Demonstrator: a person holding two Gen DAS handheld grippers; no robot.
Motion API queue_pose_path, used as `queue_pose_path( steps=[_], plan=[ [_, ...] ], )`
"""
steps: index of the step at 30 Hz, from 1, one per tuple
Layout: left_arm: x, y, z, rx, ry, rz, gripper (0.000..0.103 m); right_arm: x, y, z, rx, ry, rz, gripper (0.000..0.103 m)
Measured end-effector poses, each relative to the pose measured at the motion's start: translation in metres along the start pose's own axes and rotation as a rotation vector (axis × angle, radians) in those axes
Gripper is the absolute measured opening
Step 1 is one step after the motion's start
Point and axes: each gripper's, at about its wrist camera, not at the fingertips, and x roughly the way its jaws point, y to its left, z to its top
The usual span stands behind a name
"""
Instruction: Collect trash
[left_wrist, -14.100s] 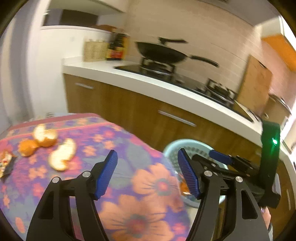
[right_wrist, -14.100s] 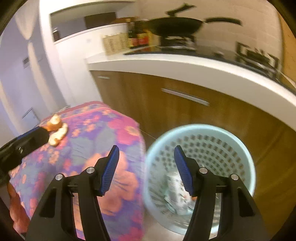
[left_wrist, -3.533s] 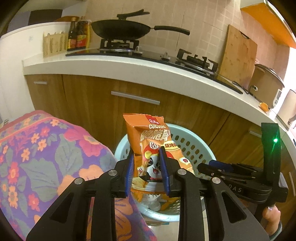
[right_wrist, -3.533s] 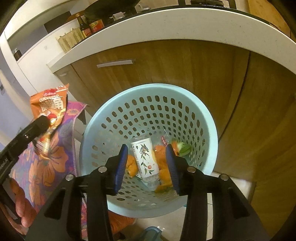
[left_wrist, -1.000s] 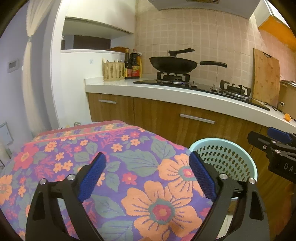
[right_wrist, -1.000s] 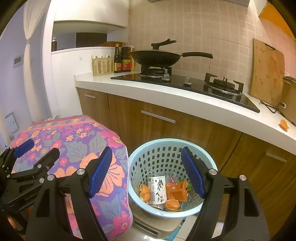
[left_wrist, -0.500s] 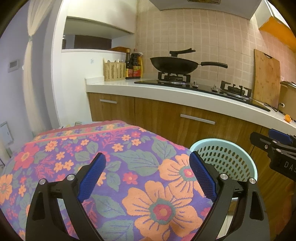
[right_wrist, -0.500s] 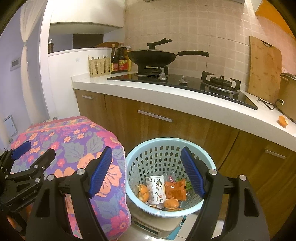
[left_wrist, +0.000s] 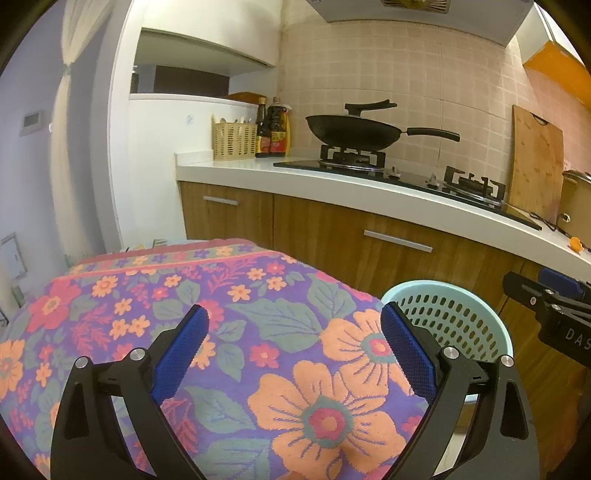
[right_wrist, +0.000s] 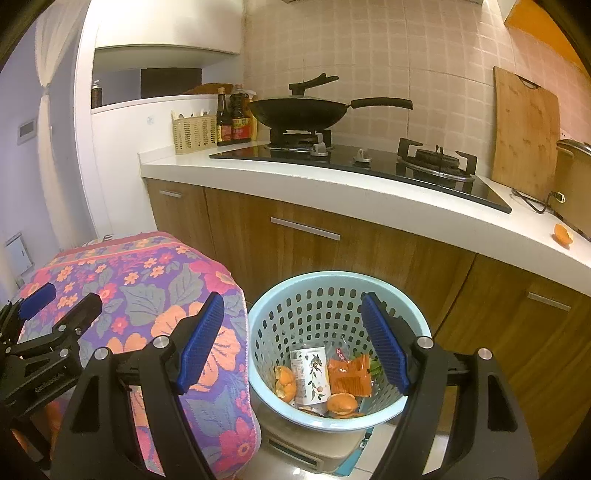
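A light blue perforated basket (right_wrist: 413, 328) stands on the floor between the flowered table and the cabinets; it also shows in the left wrist view (left_wrist: 491, 321). Inside lie orange peels (right_wrist: 341, 402), a white bottle (right_wrist: 310, 373) and an orange snack bag (right_wrist: 349, 376). My left gripper (left_wrist: 293, 350) is open and empty above the flowered tablecloth (left_wrist: 147, 295), which carries no trash in view. My right gripper (right_wrist: 293, 341) is open and empty, above and in front of the basket. The left gripper shows at the left edge of the right wrist view (right_wrist: 55, 306).
A wooden cabinet front (right_wrist: 303, 254) under a white counter (right_wrist: 369, 199) runs behind the basket. On the counter stand a wok (right_wrist: 299, 110) on a hob, bottles (right_wrist: 236, 118), a cutting board (right_wrist: 524, 133) and an orange piece (right_wrist: 563, 234). A scale-like base (right_wrist: 306, 448) lies under the basket.
The snack bag held by the left gripper 3.5 s ago now lies in the basket. Both grippers opened wide and pulled back. Over the last second both barely moved.
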Motion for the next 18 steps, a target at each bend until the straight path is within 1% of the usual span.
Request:
queue_pose_path(
  steps=[5,14,18],
  plan=[
    [0.0001,0.0004,0.0,-0.002,-0.001,0.0,0.092,0.0013,0.0005,-0.0008,0.0,0.003,0.001,0.073],
    [0.0001,0.0005,0.0001,-0.002,0.001,0.004,0.095,0.0015,-0.0002,-0.0018,0.007,0.004,-0.001,0.073],
    [-0.0004,0.0013,0.0001,0.003,-0.002,0.008,0.096,0.0012,-0.0007,-0.0026,0.004,0.002,-0.014,0.073]
  ],
)
